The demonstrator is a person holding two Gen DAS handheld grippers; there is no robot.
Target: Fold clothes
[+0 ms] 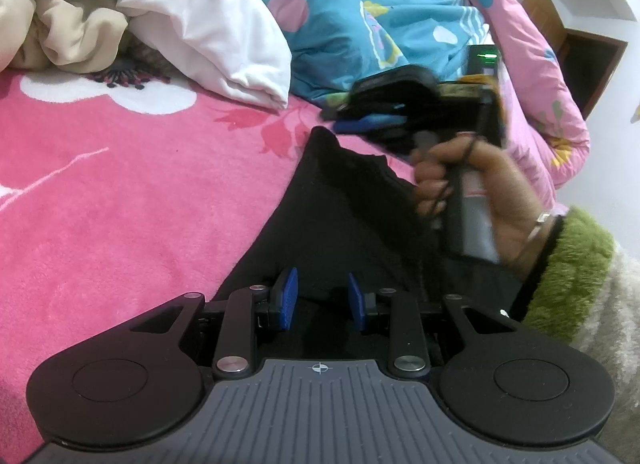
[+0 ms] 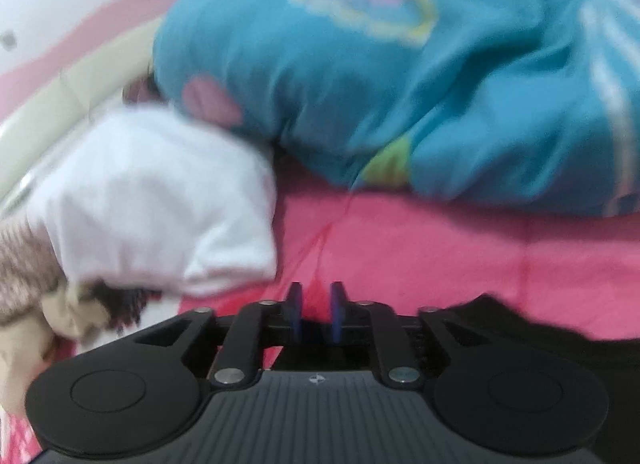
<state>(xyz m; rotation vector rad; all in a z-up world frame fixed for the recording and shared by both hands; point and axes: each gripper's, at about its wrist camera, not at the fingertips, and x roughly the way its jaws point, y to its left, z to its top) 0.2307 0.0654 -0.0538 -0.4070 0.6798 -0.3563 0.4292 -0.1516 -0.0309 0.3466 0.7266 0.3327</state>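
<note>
Over the near part of the bed: left gripper (image 1: 322,298), blue pads (image 1: 287,296) narrowly apart above the black garment (image 1: 340,216), grip on it not discernible. Right gripper (image 2: 316,310), in a hand (image 1: 476,192), narrowly parted, pink blanket (image 2: 420,248) showing between pads. Garment spread on blanket; white pillow (image 1: 216,36) and blue quilt (image 1: 360,16) toward the far edge.

Both wrist cameras sit low and close over the pink bed (image 1: 120,192), angled downward; each faces the white pillow (image 1: 224,36) and blue quilt (image 2: 400,84), which both views share.
</note>
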